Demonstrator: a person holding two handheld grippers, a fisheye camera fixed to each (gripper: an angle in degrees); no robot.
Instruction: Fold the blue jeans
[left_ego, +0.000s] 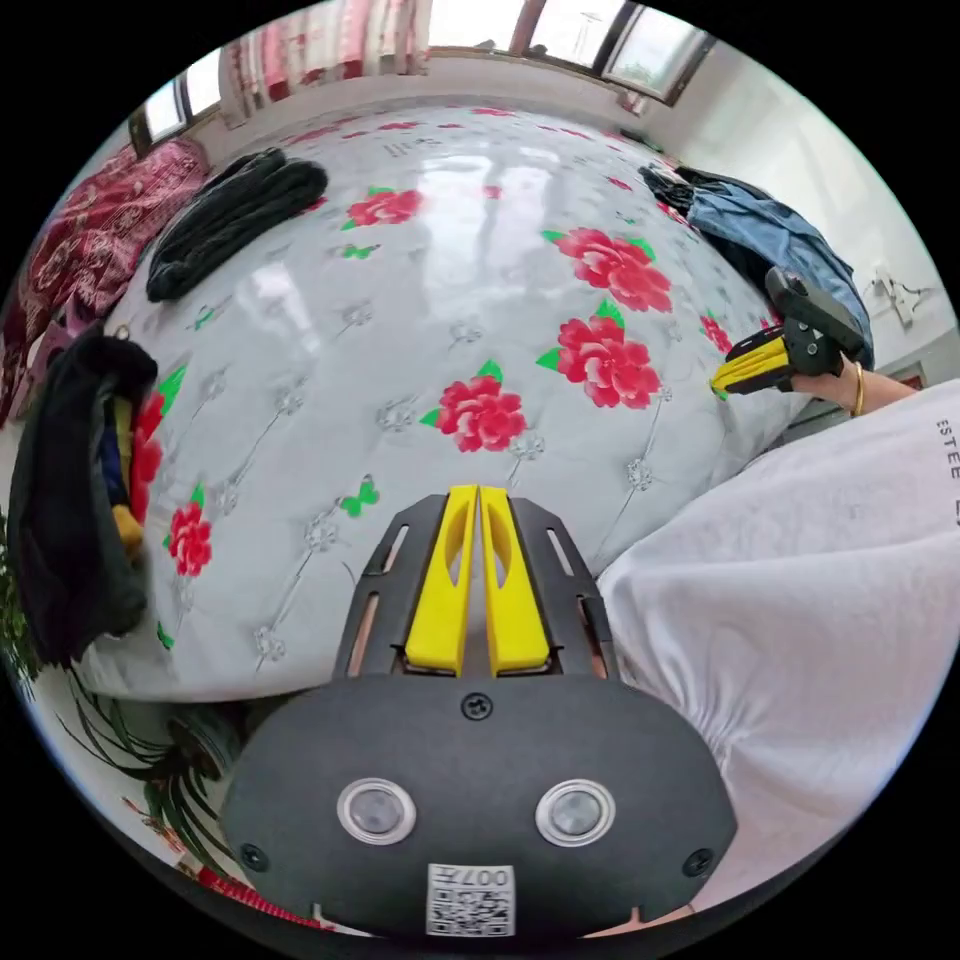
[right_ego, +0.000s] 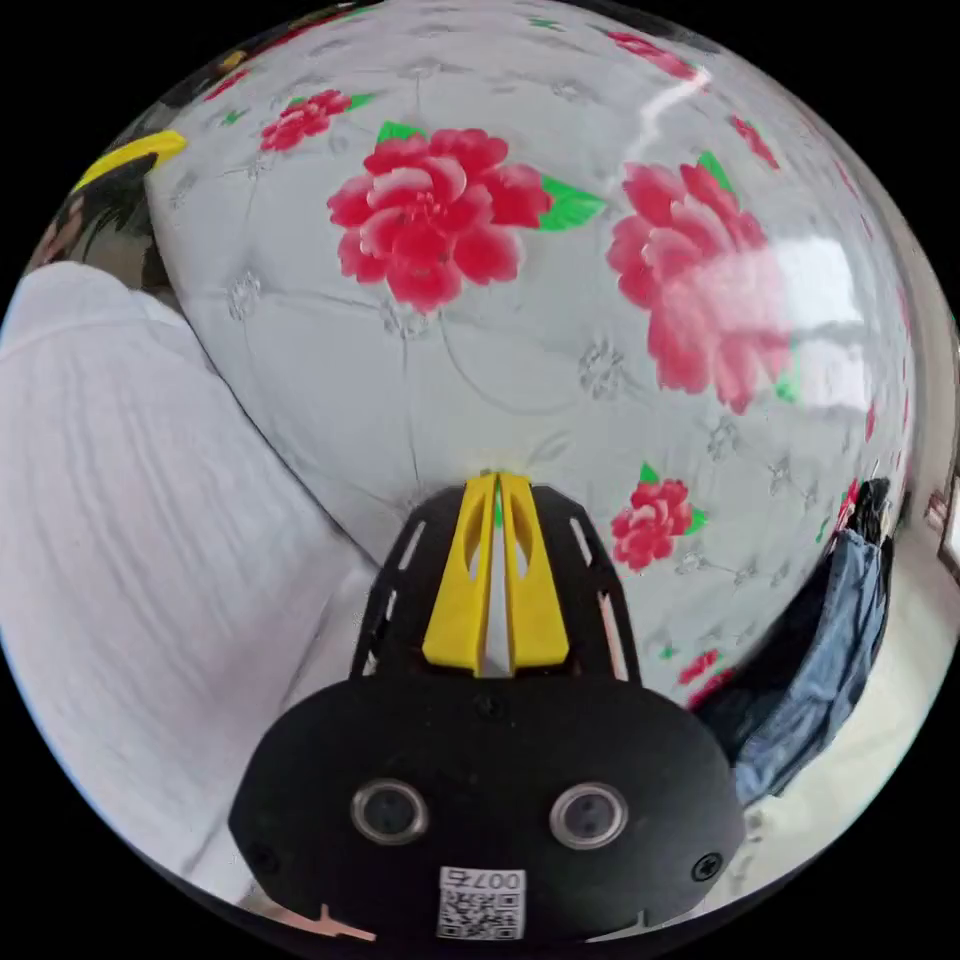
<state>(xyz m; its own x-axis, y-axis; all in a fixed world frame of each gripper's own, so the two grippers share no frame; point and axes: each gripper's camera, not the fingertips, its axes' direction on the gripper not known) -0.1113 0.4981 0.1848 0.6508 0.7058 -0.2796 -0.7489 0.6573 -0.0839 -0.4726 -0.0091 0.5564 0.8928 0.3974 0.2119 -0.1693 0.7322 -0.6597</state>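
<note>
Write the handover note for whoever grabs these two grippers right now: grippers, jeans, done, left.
Left gripper: jaws closed together, holding nothing, above the flowered bed cover.
Right gripper: jaws closed together, empty, hovering over the same cover near the person's white shirt.
Blue jeans: bunched in a heap at the bed's edge on the right-gripper side, partly hanging over it, with dark clothing beside them; unfolded.
Other dark garments lie at the far side of the bed.
Done: nothing on the jeans.
Left: pull the jeans onto the open cover, spread flat, fold.

Left tool jaws together, empty; right tool same.
</note>
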